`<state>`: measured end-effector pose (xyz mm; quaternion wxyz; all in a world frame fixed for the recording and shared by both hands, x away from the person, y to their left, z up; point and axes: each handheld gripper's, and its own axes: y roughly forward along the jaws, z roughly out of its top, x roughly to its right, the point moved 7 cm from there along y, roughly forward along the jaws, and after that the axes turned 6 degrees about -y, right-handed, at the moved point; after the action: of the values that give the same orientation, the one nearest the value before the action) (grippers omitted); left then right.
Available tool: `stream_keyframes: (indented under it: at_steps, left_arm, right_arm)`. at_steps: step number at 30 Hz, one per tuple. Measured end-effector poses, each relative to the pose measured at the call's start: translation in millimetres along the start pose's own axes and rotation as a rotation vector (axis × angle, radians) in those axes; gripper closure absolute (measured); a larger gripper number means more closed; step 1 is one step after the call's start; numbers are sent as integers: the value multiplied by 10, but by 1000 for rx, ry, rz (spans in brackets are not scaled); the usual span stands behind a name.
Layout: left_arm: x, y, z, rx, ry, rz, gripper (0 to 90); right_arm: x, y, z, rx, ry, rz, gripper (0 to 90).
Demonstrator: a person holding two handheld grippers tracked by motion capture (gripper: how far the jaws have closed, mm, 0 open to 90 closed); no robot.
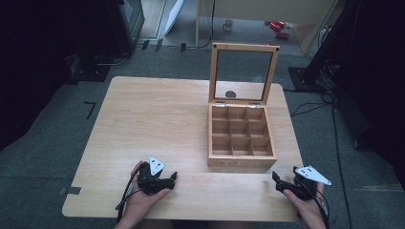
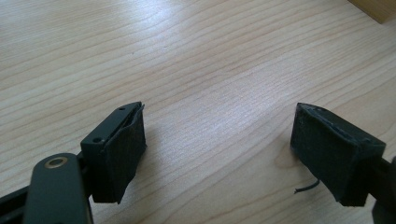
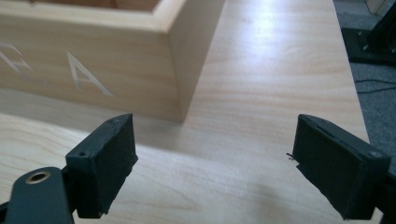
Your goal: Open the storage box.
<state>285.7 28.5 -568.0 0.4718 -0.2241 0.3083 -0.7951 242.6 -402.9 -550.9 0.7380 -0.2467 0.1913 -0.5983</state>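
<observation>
High view: a wooden tea box [image 1: 242,143] is seen on the right half of the light wood table [image 1: 153,124], w/ its glass-paned lid [image 1: 243,74] stood upright on rear hinges. Inside, a 3x3 grid of compartments is shown; no contents can be made out in them. The box's front wall, w/ carved letters, is turned toward the near edge of the table. The right gripper [image 1: 282,183] is held by the person's right hand [image 1: 310,210] at the near right corner of the table, just beside the box's front right corner but apart from it. In the right gripper view its jaws are spread wide w/ nothing between them, and the box corner [image 3: 173,56], w/ a carved "A" on the front face, is seen close ahead and left of centre. The left gripper [image 1: 168,179] is held by the left hand [image 1: 143,198] near the front edge, left of the box and well apart from it, pointed toward the box. In the left gripper view its jaws are likewise spread wide over bare tabletop [image 2: 196,70], nothing gripped; a sliver of the box [image 2: 373,8] is caught at the top right corner. Beyond the table, grey floor [image 1: 157,62] and dark equipment are seen.
</observation>
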Motion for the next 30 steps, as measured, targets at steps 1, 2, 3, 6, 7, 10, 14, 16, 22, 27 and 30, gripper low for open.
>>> stream_keyframes:
  at_steps: [1, 2, 3, 6, 7, 10, 14, 16, 22, 27, 30]
  left_arm:
    - [0, 0, 0, 0, 0, 0, 186]
    - [0, 0, 0, 0, 0, 0, 186]
    - [0, 0, 0, 0, 0, 0, 186]
    - [0, 0, 0, 0, 0, 0, 186]
    - [0, 0, 0, 0, 0, 0, 186]
    - [0, 0, 0, 0, 0, 0, 186]
    - [0, 0, 0, 0, 0, 0, 186]
    - [0, 0, 0, 0, 0, 0, 186]
    - [1, 0, -1, 0, -1, 0, 186]
    - [1, 0, -1, 0, 0, 0, 186]
    - [1, 0, -1, 1, 0, 0, 186]
  right_arm:
    - [5, 7, -26, -8, 2, -4, 131]
    - [17, 23, -70, -18, -4, -10, 131]
    - [17, 23, -70, -18, -4, -10, 131]
    - [18, 41, -120, -36, -4, -18, 131]
    - [14, 48, -132, -40, -5, -20, 131]
    - [-2, 60, -142, -53, -16, -25, 131]
    - [-20, 90, -166, -83, -40, -35, 131]
    - [-40, 105, -184, -106, -55, -35, 130]
    - [-32, 112, -193, -116, -17, -35, 123]
    - [-29, 116, -192, -115, -19, -31, 118]
    - [-28, 118, -192, -117, -20, -27, 116]
